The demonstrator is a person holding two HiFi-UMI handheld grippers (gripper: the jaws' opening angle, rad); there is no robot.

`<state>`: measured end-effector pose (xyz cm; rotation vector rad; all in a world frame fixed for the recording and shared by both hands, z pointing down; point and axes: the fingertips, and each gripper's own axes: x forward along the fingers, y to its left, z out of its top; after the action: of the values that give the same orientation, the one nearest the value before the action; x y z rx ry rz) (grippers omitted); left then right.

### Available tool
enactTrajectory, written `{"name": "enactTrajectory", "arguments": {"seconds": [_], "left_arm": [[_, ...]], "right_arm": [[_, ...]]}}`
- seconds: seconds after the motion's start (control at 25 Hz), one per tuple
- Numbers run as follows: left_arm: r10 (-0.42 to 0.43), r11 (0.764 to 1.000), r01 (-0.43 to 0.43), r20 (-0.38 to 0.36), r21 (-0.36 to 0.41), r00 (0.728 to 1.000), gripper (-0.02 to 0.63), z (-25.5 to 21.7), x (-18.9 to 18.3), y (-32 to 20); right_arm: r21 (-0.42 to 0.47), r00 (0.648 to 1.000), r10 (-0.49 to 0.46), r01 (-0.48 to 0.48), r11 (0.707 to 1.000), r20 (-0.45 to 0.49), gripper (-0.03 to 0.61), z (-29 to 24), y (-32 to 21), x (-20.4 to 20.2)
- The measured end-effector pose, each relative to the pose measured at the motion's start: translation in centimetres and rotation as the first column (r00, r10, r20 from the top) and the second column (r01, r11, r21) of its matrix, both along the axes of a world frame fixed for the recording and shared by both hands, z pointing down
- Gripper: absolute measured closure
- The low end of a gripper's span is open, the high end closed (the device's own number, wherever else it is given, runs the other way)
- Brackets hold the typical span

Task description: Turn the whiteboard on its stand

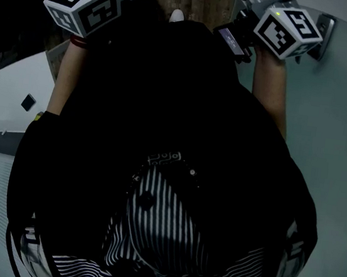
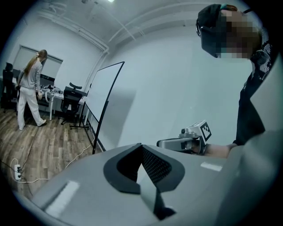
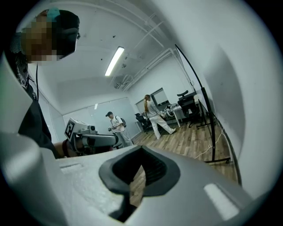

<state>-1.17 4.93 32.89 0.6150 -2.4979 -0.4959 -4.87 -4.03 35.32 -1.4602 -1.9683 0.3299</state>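
The whiteboard stands upright on its black stand against the wall, a few steps ahead of my left gripper. In the right gripper view the whiteboard fills the right side, close by, with its black frame and its foot on the floor. My right gripper is shut and holds nothing. The left gripper's jaws also meet with nothing between them. Neither gripper touches the board. In the head view only the two marker cubes show above the person's dark top.
A person in white stands by desks and office chairs at the far left. A cable and power strip lie on the wood floor. Another person with a backpack stands farther back.
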Motion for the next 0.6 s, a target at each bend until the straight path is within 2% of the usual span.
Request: {"name": "enactTrajectory", "arguments": {"seconds": [0.2, 0.6], "left_arm": [[0.029, 1.0, -0.029, 0.021, -0.001, 0.999, 0.618, 0.0, -0.8, 0.0], [0.085, 0.996, -0.087, 0.057, 0.033, 0.995, 0.617, -0.4, -1.5, -0.8]], "right_arm": [[-0.019, 0.999, 0.035, -0.035, 0.999, -0.033, 0.577, -0.6, -0.2, 0.0], [0.006, 0.997, 0.078, -0.078, 0.997, 0.008, 0.577, -0.6, -0.6, -0.1]]}}
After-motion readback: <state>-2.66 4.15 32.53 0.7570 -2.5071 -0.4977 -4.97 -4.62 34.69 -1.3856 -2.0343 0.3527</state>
